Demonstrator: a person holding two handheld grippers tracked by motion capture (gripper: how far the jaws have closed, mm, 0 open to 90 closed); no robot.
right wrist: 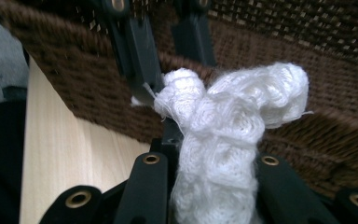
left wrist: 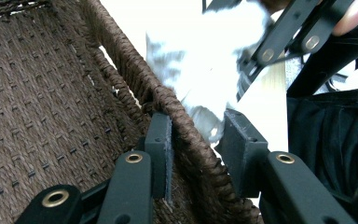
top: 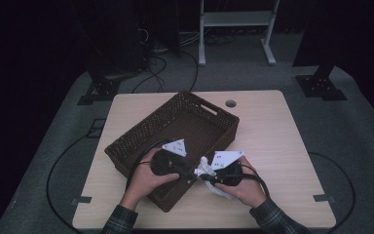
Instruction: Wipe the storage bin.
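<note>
As we hold a gripper in each hand at the near edge of the wooden table (top: pixel 272 141), the dark woven basket (top: pixel 141 134) serves as our landmark, lying at a slant across the tabletop with its near corner between our forearms. Our left gripper (top: pixel 187 176) reaches from over the basket's near end across its right-hand wall; in the left gripper view its jaws straddle that braided rim (left wrist: pixel 186 135), one inside the basket against the weave, the other outside over the table, standing apart with the rim between them and not pressed from both sides. Our right gripper (top: pixel 205 171) sits just outside the same wall, its jaws clamped on a bunched white knitted cloth (right wrist: pixel 223 140). In the right gripper view the cloth rises from between the jaws in two rounded lobes, level with the basket's rim and just in front of its outer wall, with the tips of the left gripper touching or nearly touching its left lobe. From above, the cloth (top: pixel 208 168) shows as a white wad just beside the basket's right wall, between our two hands, above the tabletop rather than inside the basket.
</note>
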